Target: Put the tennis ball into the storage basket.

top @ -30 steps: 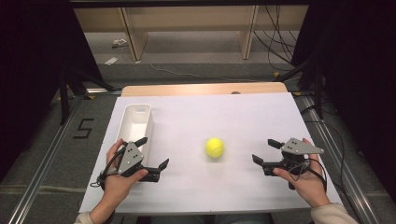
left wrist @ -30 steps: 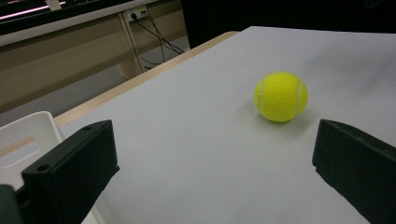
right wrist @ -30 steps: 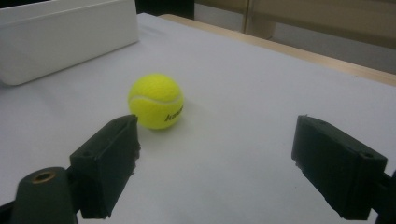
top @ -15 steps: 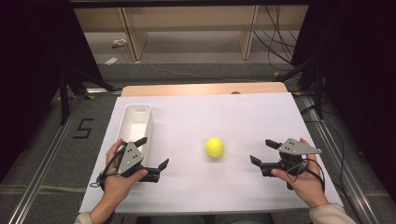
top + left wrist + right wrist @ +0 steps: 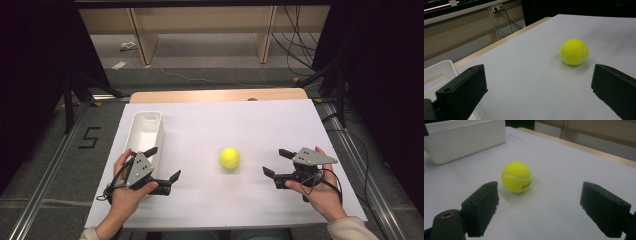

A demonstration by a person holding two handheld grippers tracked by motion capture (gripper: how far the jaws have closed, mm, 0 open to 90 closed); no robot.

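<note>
Two grippers flank one ball, and the move ahead turns on which of them has the straighter line to it. Starting at your left: the bin (image 5: pixel 145 132) is a white oblong, long axis running away from you, and what shows of its inside looks empty. Your left gripper (image 5: pixel 163 167) sits just beside the bin's near end, jaws spread wide and holding nothing; in the left gripper view the ball (image 5: pixel 574 51) lies ahead and off toward the right jaw, not centred between the two.

In the middle of the white table (image 5: pixel 215 125) the ball (image 5: pixel 230 157) rests alone, touching neither gripper, well apart from the bin. Being round, it has no long axis to line up with, so any approach angle will serve.

On your right, the right gripper (image 5: pixel 279 162) is also fully open and empty, jaws pointing left at the ball. It looks somewhat nearer than the left one. In the right gripper view the ball (image 5: pixel 516 177) sits ahead, close to the left jaw, with the bin (image 5: pixel 464 138) beyond it. I'd judge a small shift to centre it, then close.
</note>
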